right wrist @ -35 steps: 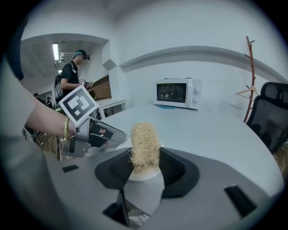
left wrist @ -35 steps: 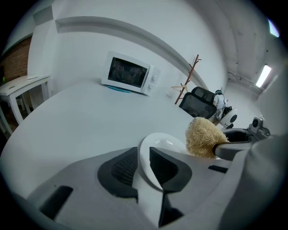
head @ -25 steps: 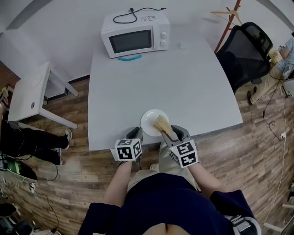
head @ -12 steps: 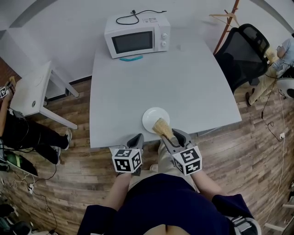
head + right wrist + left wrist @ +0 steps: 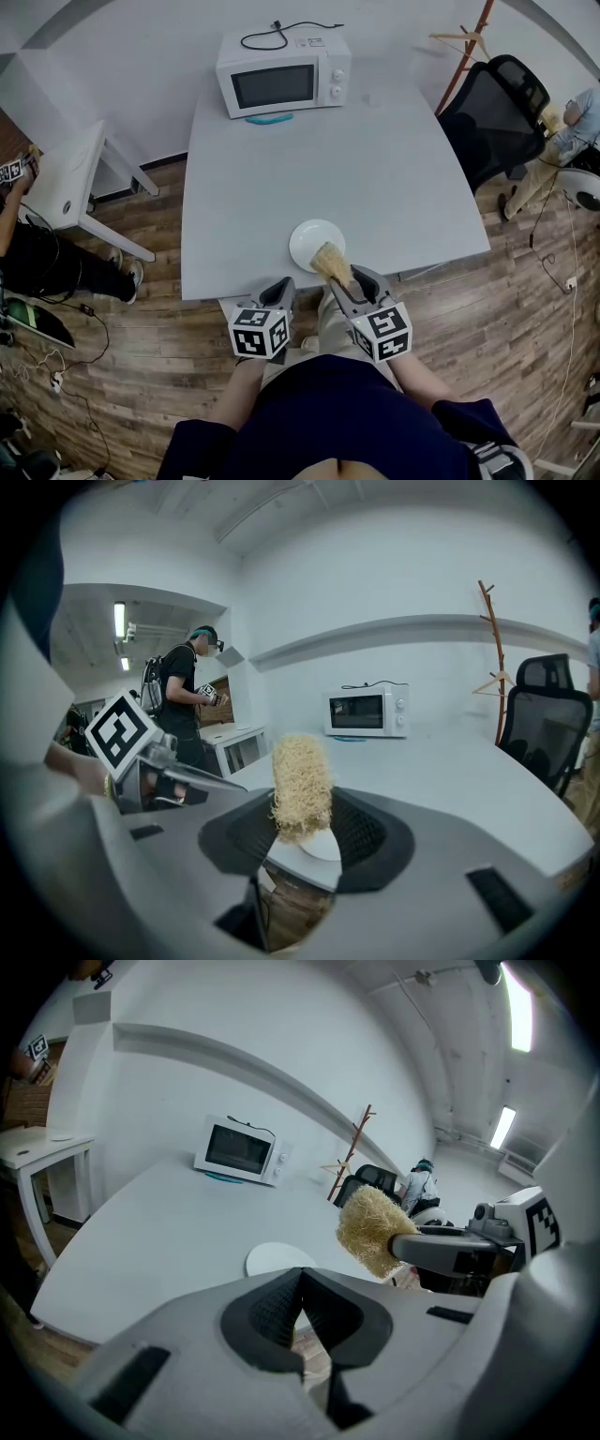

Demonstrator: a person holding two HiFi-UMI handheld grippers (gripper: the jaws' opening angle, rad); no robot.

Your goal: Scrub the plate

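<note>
The scrubber [image 5: 329,260], a straw-coloured bundle of fibres, runs lengthwise straight out of your right gripper [image 5: 341,280]. Its free end points forward and a little toward your left gripper [image 5: 280,287]. In the right gripper view the scrubber [image 5: 300,785] stands up between the two jaws, which are clamped on its lower end, and most of its length sticks out past their tips. The plate [image 5: 309,238] lies flat on the table [image 5: 328,159] close to the near edge, just ahead of and below the right gripper's tips. From the left gripper it sits forward and slightly to the right. In the left gripper view the scrubber [image 5: 373,1231] hangs above the plate [image 5: 270,1259], not touching it. Your left gripper's jaws are pressed together with nothing between them. You hold both grippers side by side at the table's near edge, close to your body, each tilted gently downward. Your forearms reach forward and the marker cubes face up toward you. Far beyond both grippers, a microwave [image 5: 281,82] stands at the table's back edge.
</note>
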